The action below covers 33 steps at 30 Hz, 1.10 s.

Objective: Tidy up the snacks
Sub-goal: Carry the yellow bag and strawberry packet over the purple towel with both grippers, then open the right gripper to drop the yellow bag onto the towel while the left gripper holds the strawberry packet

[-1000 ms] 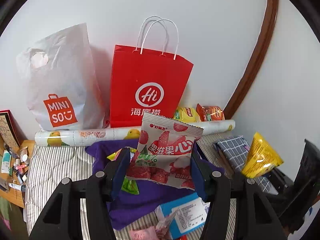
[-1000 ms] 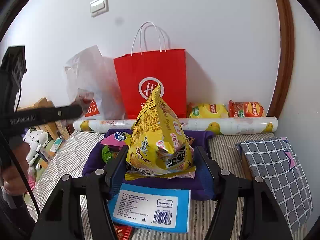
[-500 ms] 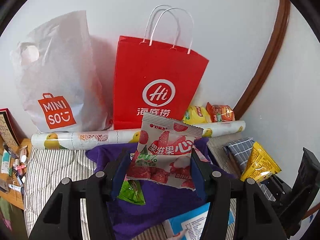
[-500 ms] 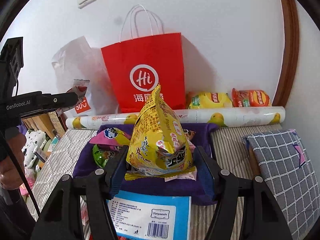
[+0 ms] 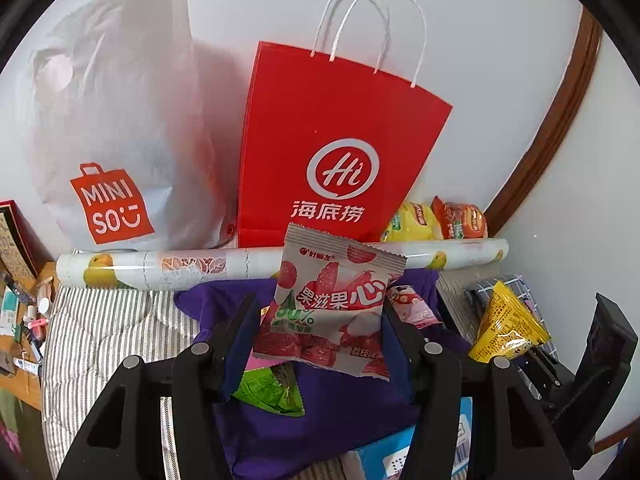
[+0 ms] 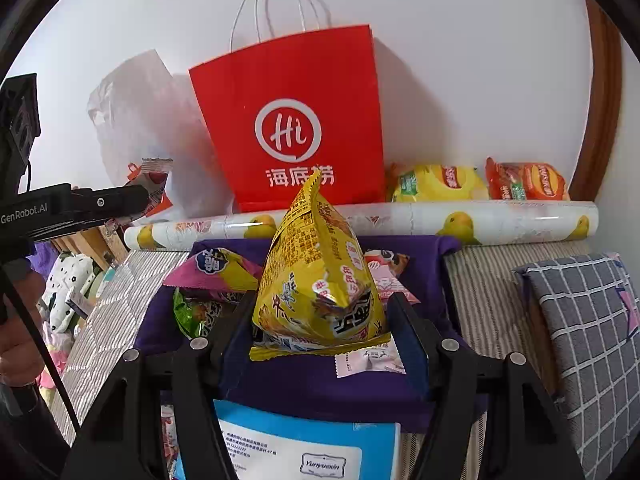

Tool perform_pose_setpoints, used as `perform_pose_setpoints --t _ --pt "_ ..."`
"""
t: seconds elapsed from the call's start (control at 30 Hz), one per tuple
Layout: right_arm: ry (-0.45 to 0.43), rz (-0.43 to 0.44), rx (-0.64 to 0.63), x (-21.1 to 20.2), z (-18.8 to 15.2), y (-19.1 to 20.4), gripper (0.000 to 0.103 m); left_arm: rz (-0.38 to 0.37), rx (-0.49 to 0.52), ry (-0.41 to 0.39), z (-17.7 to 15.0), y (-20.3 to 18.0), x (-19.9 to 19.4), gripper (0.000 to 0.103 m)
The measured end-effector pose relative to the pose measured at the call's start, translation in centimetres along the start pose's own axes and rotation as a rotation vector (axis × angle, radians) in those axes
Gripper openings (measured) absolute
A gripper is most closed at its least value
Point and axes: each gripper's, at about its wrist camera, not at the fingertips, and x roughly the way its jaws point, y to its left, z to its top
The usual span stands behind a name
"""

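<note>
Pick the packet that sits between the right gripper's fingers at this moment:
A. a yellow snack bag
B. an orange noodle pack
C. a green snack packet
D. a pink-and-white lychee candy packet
A. In the right wrist view the right gripper is closed on the yellow snack bag, which stands upright between its pads above the purple cloth; the lychee candy packet is in the left gripper.
</note>
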Motion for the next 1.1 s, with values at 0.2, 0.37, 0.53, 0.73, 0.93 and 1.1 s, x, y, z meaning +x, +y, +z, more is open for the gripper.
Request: perform_pose_setpoints --t 0.2,0.37,0.53,0.73,0.93,1.1 --pt "0.035 0.006 0.009 1.8 -0.5 -0.5 0.064 0.014 -0.006 0.024 -0.3 0.5 1.2 0.056" --pt "0.062 0.017 0.022 2.8 -0.9 -1.0 0.064 0.024 -0.017 0.045 -0.6 0.7 2.2 0.056" --pt "0.099 0.027 0.023 3.9 -1.5 -1.2 0.064 0.036 -0.005 0.065 -1.0 0.3 3.0 0.056" --pt "0.121 0.019 0.019 4.7 -2.0 -1.3 0.064 0.041 0.001 0.079 -1.3 0.2 3.6 0.056" --pt "0.149 0.019 0.017 5.4 -2.3 -1.2 0.064 0.038 0.004 0.086 -1.3 0.1 3.9 0.056" --pt "0.157 0.013 0.007 5.5 -2.5 -1.2 0.064 0.041 0.007 0.092 -1.3 -0.1 4.2 0.056"
